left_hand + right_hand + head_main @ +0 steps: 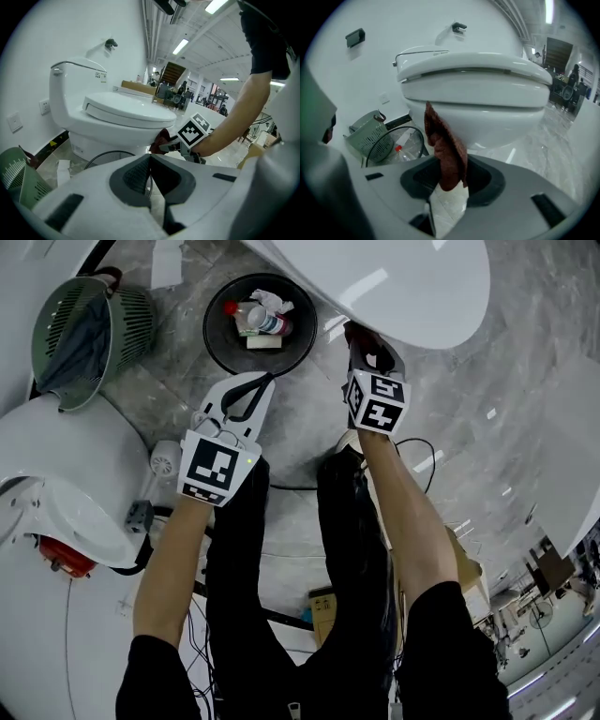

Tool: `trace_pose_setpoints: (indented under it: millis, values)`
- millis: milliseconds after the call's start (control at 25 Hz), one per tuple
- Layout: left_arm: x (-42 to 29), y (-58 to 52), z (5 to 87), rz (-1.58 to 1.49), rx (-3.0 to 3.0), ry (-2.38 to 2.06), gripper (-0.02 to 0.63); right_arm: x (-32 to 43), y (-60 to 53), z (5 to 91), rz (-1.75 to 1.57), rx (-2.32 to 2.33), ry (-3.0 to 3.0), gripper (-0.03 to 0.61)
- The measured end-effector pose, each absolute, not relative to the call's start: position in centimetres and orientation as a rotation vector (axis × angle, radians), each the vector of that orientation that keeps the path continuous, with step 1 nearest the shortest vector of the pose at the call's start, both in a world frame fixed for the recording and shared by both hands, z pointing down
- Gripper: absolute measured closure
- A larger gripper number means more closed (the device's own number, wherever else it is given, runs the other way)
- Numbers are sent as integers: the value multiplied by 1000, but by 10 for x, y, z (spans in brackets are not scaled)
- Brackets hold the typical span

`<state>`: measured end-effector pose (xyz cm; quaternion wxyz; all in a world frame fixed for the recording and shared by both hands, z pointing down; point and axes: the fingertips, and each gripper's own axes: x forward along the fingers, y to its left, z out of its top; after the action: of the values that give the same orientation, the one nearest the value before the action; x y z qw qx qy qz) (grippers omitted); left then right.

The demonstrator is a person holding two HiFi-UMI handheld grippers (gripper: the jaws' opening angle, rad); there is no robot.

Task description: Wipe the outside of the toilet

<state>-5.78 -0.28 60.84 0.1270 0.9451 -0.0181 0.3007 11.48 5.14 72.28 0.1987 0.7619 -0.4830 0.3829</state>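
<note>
**Cloth [445, 150] at the bowl's front, left gripper [151, 161] standing by**

Wiping looks about to begin, or just under way, on the toilet's [478, 93] outer shell. The toilet stands at the far side of the scene, its lid down, with the bowl's rounded front facing the person. The right gripper [450, 180] has its jaws clamped on the lower end of a reddish-brown cloth. The free end stands up toward the underside of the bowl's front curve. Gripped low like this, a loose flap is left to drag over the porcelain. The flap's tip looks to be against the bowl or just short of it; which of the two cannot be told.

The left gripper has its jaws brought together with nothing between them. It hangs to the left of the right one, over the marble floor [525, 427] and near a black wire waste bin [217, 334]. It probably sits there to stay out of the cloth's sweep.

The bin holds a bottle [261, 321] with a red cap and stands just left of the bowl. A green basket [94, 329] lies further left. Both crowd that side, so a stroke round the bowl's left flank would need care not to knock them.
</note>
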Motion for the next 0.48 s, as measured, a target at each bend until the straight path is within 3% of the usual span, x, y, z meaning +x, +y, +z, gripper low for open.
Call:
trace_pose_setpoints:
  millis: [480]
  values:
    - [1, 60, 576, 849, 2756, -143, 615, 232, 140, 697, 1121, 2216, -1253, 440]
